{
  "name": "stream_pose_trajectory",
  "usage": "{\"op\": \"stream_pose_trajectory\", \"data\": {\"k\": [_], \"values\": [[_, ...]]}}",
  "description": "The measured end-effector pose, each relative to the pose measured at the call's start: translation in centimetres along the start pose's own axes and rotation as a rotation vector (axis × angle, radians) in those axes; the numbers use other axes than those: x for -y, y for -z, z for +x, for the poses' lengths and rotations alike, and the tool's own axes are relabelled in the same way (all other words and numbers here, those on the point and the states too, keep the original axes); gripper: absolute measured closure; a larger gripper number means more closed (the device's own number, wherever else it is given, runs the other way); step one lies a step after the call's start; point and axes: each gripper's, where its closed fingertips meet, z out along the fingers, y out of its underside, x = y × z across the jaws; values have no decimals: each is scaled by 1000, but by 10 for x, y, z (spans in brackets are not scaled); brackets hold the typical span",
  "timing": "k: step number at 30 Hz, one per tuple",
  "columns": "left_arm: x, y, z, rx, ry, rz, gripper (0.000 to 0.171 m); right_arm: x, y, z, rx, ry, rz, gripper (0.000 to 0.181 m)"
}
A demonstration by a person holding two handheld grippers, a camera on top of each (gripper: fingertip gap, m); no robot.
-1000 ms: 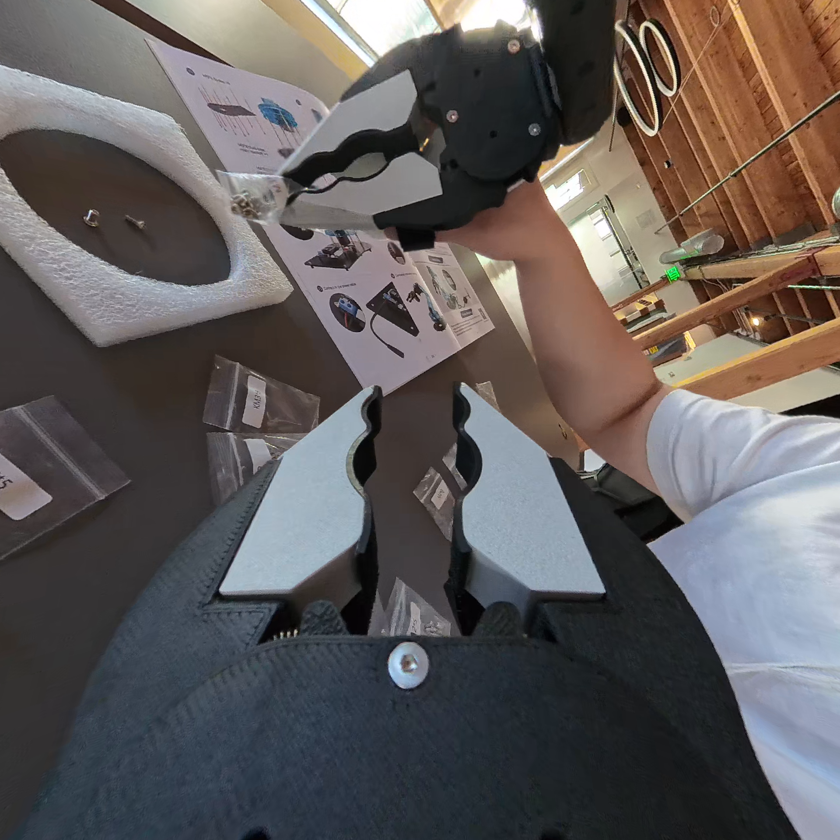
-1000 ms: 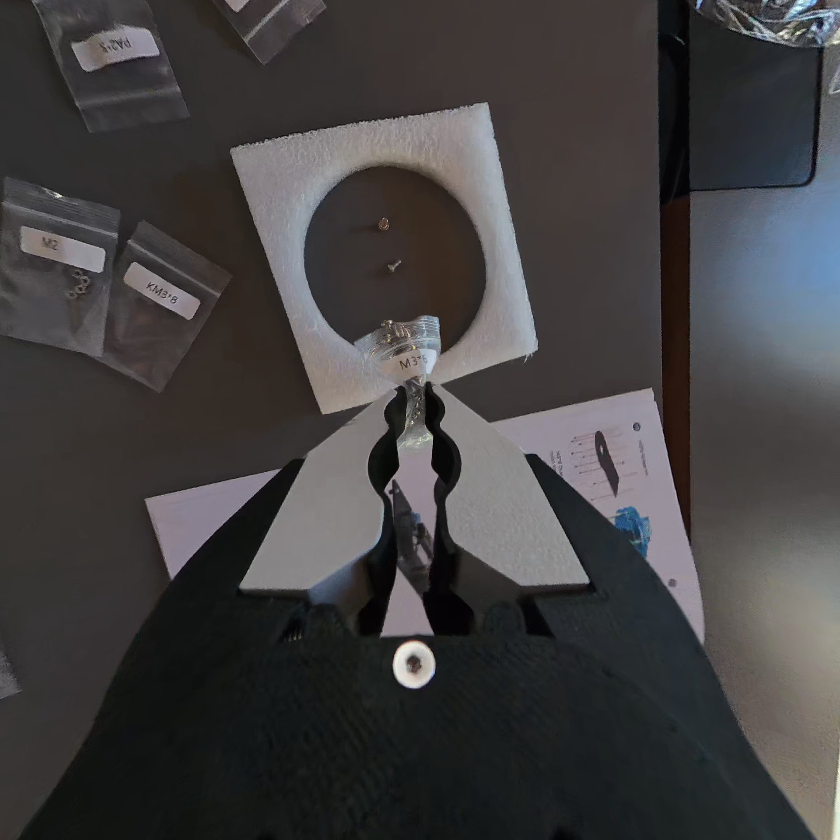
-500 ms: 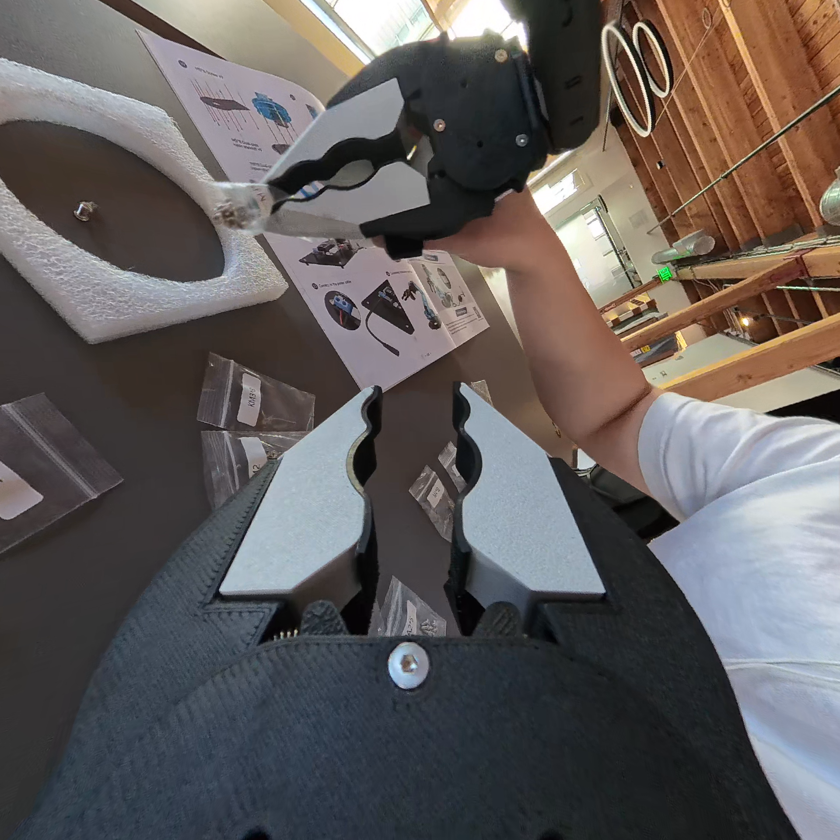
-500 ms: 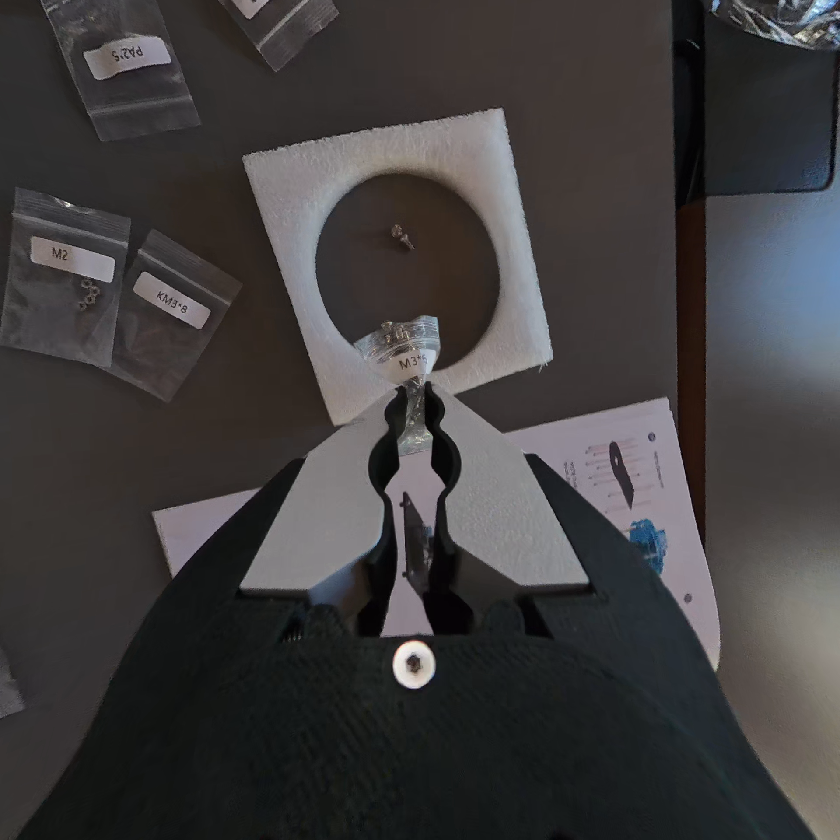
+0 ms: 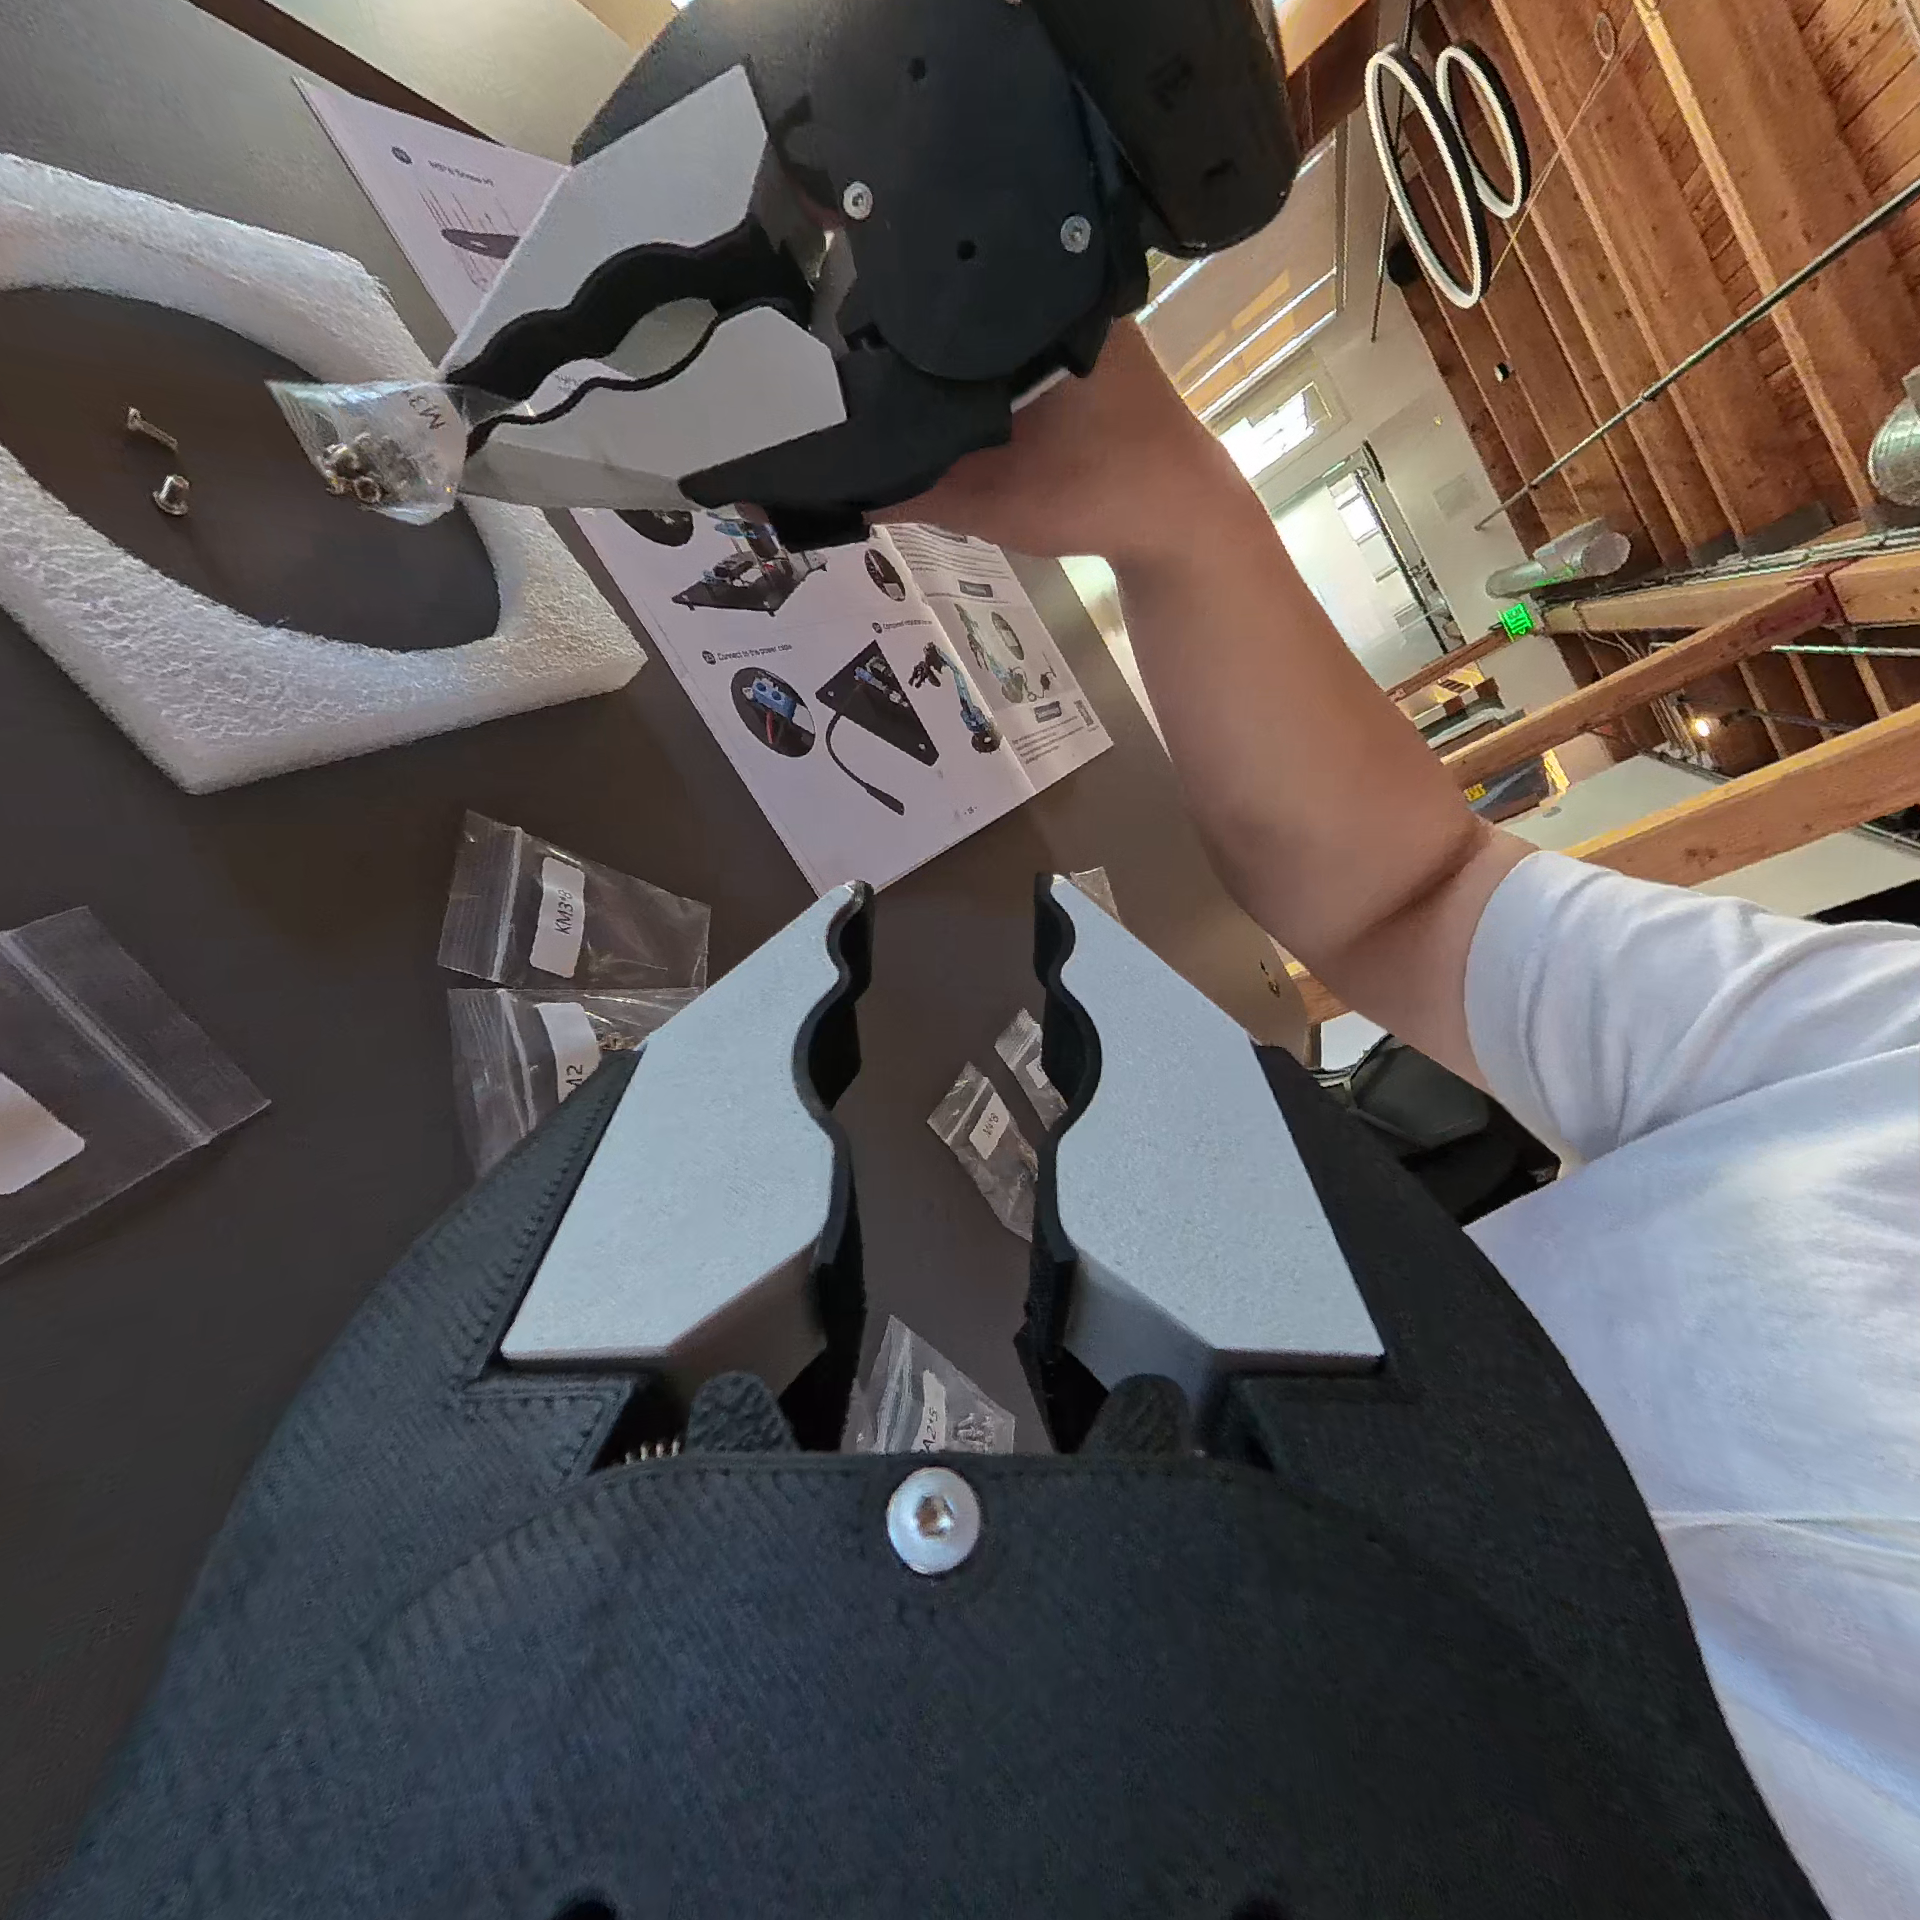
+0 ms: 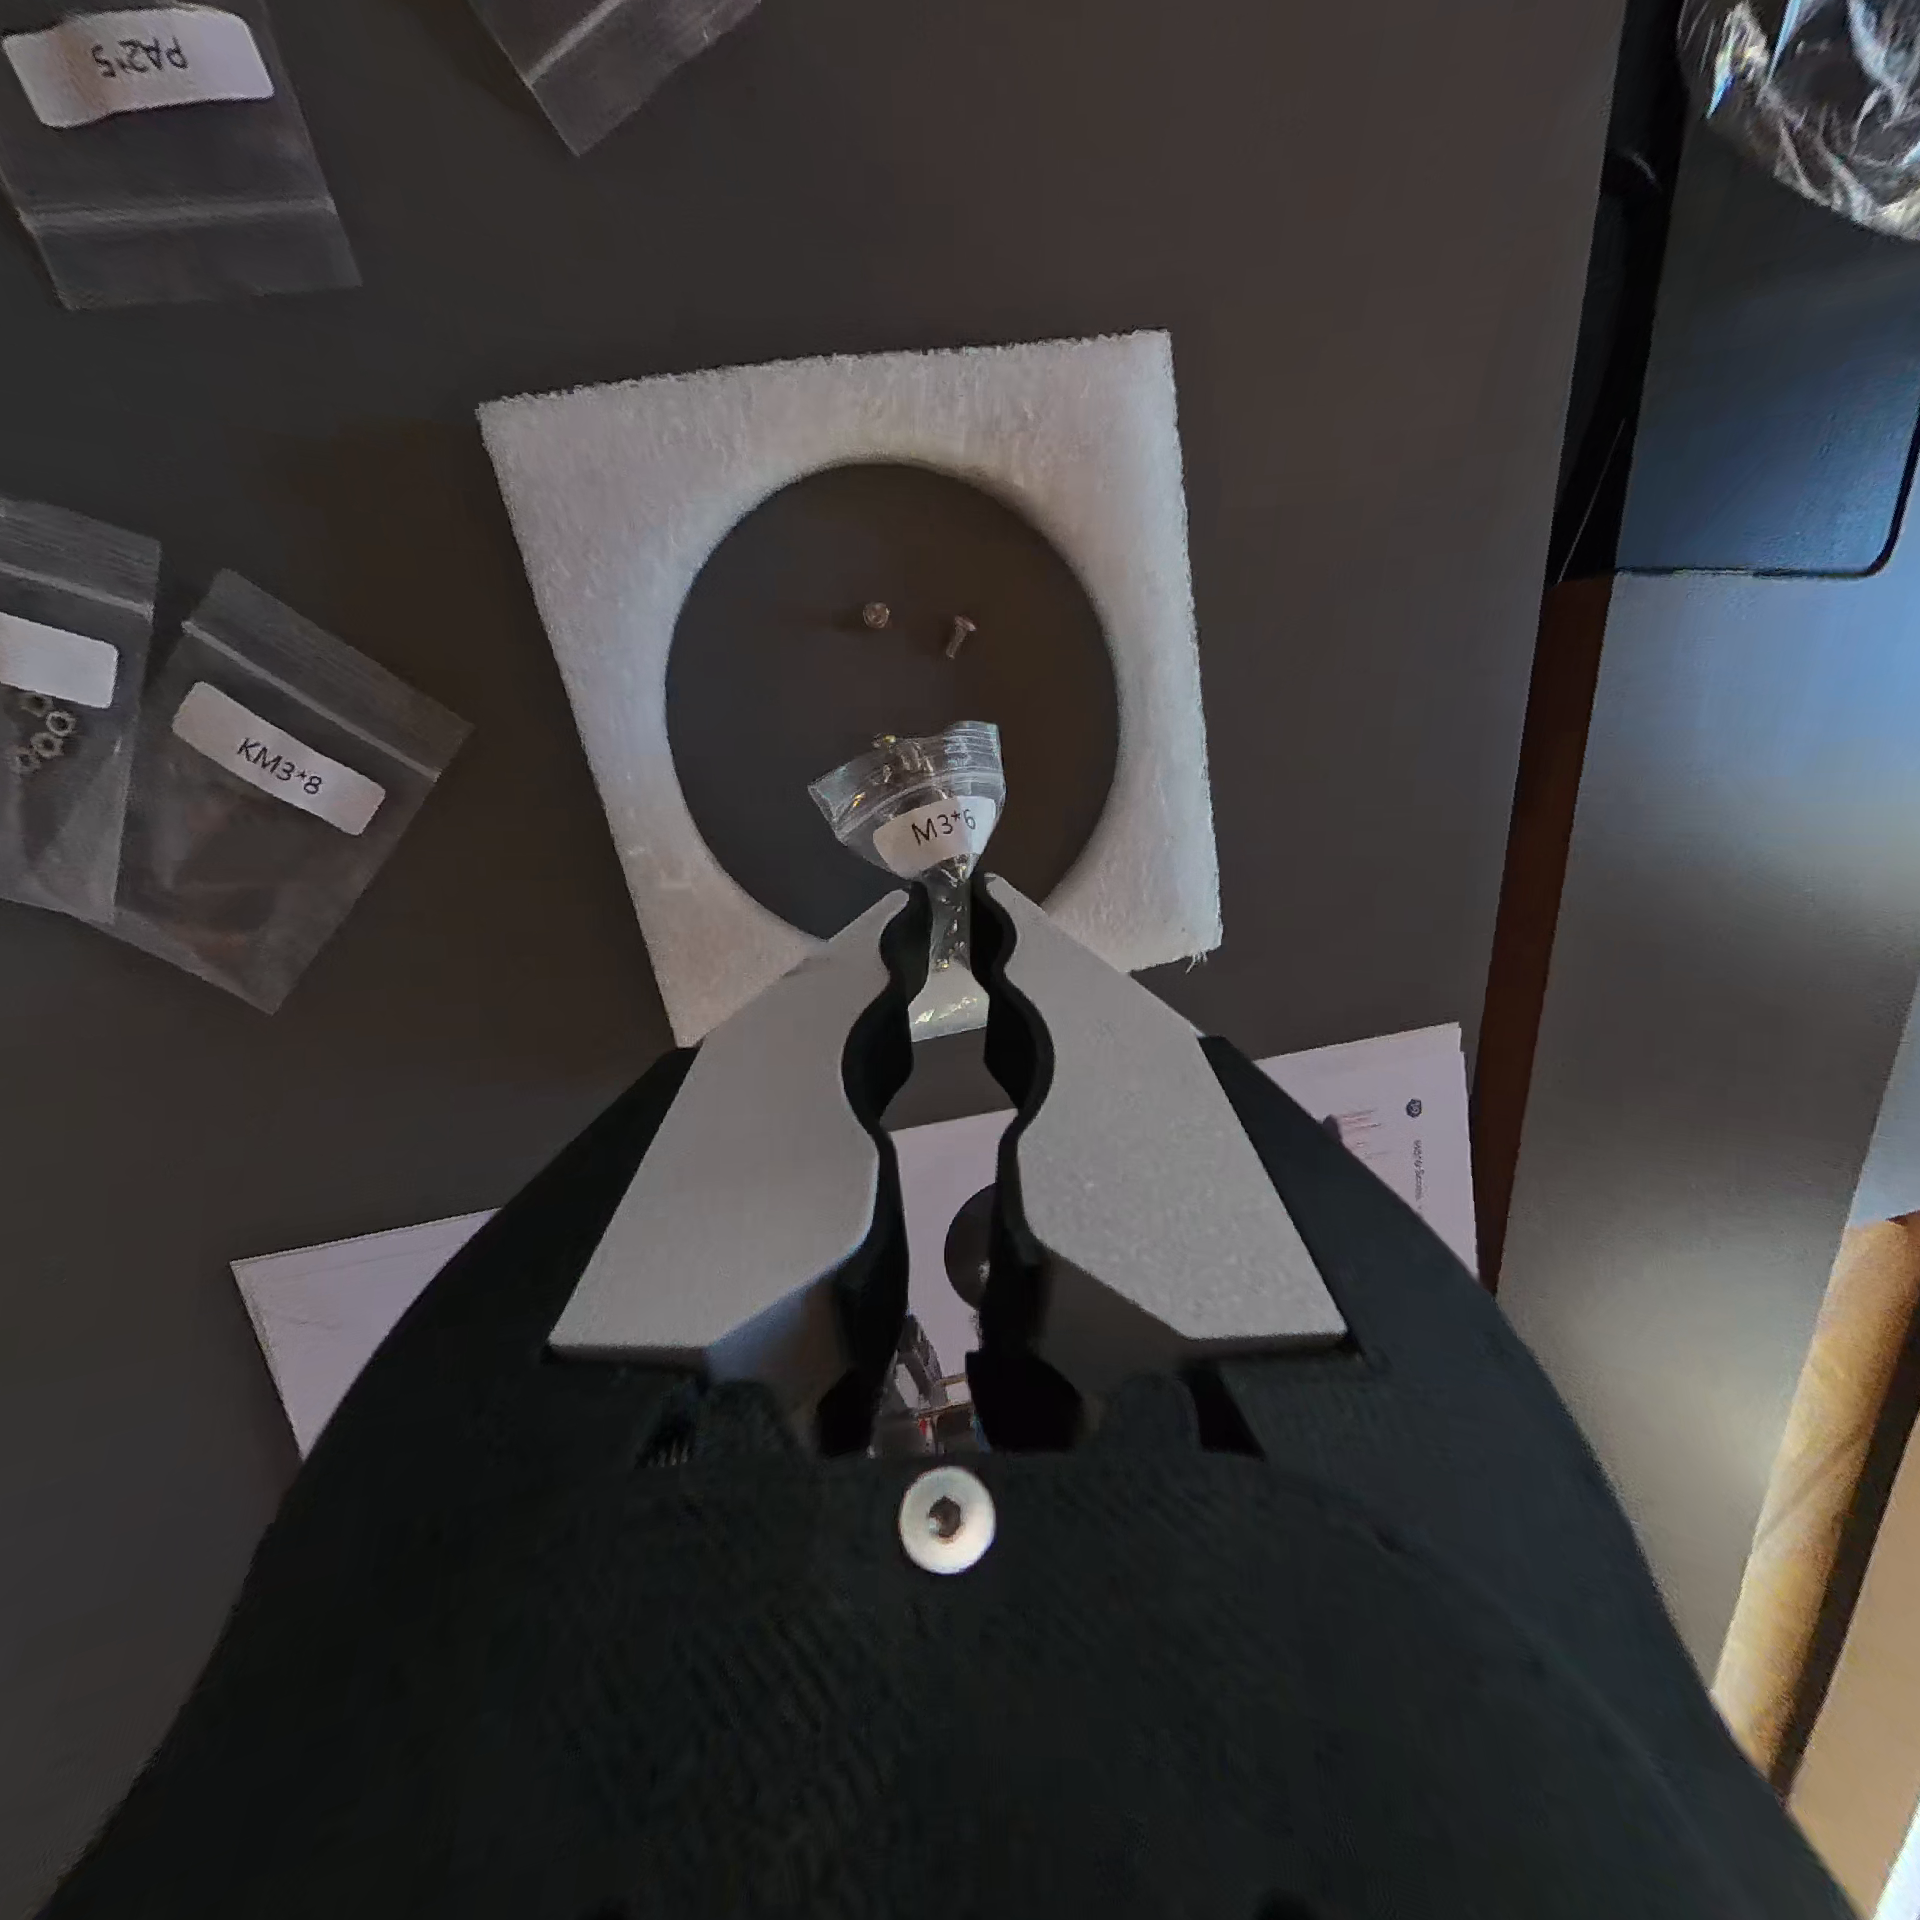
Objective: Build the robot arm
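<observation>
Now two loose screws inside foam ring; right tongs clamped on screw bag, left tongs apart, empty.

Two loose screws; one foam frame; one booklet; two claws.

Clear plastic zip bag with white label runs off the left edge; small clear screw packet sits half hidden behind the black gripper body; crinkled silvery wrapping gets cropped top right.

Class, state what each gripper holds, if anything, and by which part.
Right gripper pinches a small clear bag of screws by one end; left gripper is open, holding nothing.
</observation>
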Motion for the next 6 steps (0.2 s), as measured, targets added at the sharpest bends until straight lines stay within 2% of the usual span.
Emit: {"op": "stream_pose_trajectory", "data": {"k": [6], "values": [[0, 0, 2, -6, -2, 4, 142, 6, -6, -2, -6, 44, -24, 176]]}}
